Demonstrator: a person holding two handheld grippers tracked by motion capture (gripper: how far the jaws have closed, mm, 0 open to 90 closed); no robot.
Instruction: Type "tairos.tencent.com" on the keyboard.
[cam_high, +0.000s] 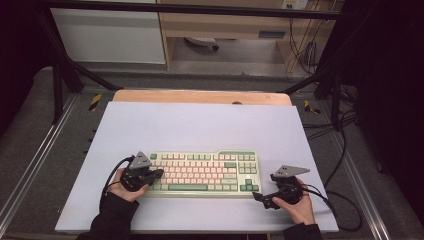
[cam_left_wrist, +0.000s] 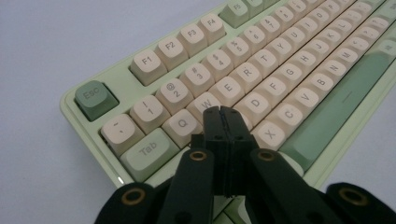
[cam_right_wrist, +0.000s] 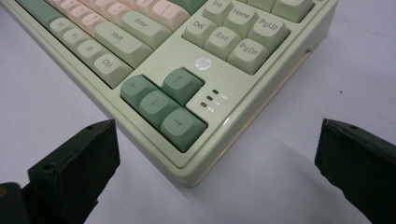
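Your left tongs (cam_left_wrist: 223, 112) are fully closed on nothing, tips over the keyboard's (cam_high: 202, 172) A key (cam_left_wrist: 243, 122). Your right tongs (cam_right_wrist: 215, 154) gape wide, empty, at its arrow-key corner on the surface (cam_high: 200, 125).

A pale lilac mat (cam_high: 200, 125) covers most of the counter (cam_high: 200, 96), whose wooden edge shows along the top. Beyond it, upper centre, stands a wooden cabinet (cam_high: 225, 25), with a white panel (cam_high: 107, 35) at upper left and black cables (cam_high: 305, 50) hanging at upper right.
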